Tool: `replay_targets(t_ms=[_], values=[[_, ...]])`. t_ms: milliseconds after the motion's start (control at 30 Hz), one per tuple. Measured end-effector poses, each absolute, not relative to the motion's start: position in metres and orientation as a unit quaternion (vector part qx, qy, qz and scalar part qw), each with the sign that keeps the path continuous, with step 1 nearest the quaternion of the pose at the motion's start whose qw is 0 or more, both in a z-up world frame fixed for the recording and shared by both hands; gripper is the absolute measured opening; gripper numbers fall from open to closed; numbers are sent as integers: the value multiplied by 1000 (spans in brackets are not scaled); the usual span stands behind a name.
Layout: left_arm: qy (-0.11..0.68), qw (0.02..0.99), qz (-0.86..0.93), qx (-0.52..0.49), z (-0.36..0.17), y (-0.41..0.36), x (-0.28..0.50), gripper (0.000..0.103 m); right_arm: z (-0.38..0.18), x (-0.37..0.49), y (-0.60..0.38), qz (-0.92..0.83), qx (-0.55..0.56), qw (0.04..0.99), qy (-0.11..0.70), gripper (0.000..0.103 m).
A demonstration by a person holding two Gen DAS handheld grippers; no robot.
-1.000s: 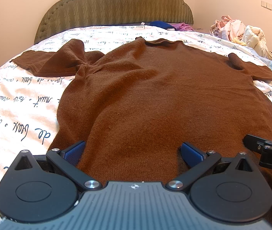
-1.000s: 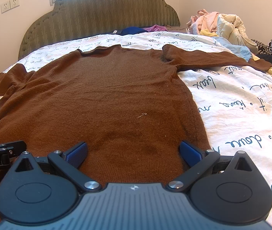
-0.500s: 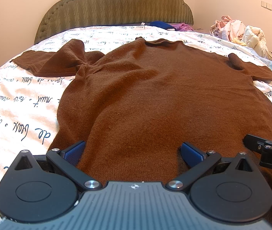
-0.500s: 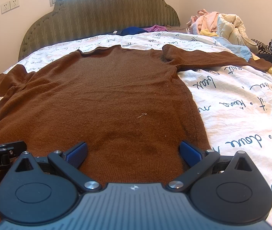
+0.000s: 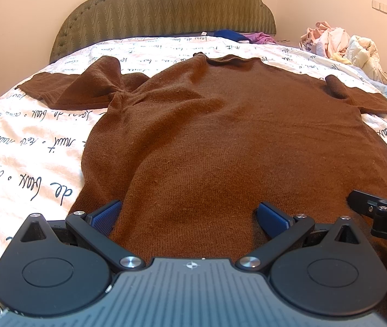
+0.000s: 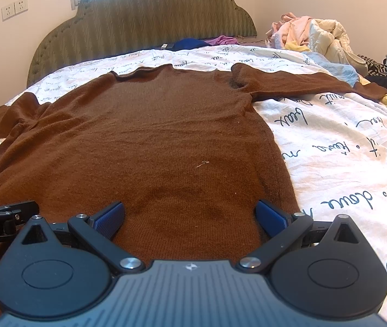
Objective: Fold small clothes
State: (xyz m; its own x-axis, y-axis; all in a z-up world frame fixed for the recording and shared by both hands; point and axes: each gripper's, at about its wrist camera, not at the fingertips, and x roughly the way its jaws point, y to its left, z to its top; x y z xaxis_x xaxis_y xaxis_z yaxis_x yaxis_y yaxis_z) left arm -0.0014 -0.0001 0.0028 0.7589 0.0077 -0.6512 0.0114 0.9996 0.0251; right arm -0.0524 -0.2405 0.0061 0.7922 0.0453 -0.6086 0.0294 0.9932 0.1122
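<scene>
Now pre-fold: left gripper (image 5: 188,215) and right gripper (image 6: 190,215) wide open, empty, at sweater (image 5: 220,136) hem; next, pinch hem.

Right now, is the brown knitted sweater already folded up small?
No, the brown knitted sweater lies spread flat on the white script-printed bedsheet, both sleeves stretched out sideways.

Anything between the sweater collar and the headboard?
Only bare printed bedsheet between brown sweater collar and green headboard, plus blue and purple clothes; right wrist view.
</scene>
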Motion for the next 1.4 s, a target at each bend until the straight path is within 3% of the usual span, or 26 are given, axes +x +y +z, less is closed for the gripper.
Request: replay_targets(t_ms=[1033,1267,1400], values=[[347,938,-1,14,2,-1,-1,103,10,-53,-244,21,62,943,325,103],[347,938,0,15,2,-2,-1,103,42,-38,-395,158,444,864,176,103],[347,938,0,15,2,-2,-1,103,31,6,-498,129,575,799,117,103]])
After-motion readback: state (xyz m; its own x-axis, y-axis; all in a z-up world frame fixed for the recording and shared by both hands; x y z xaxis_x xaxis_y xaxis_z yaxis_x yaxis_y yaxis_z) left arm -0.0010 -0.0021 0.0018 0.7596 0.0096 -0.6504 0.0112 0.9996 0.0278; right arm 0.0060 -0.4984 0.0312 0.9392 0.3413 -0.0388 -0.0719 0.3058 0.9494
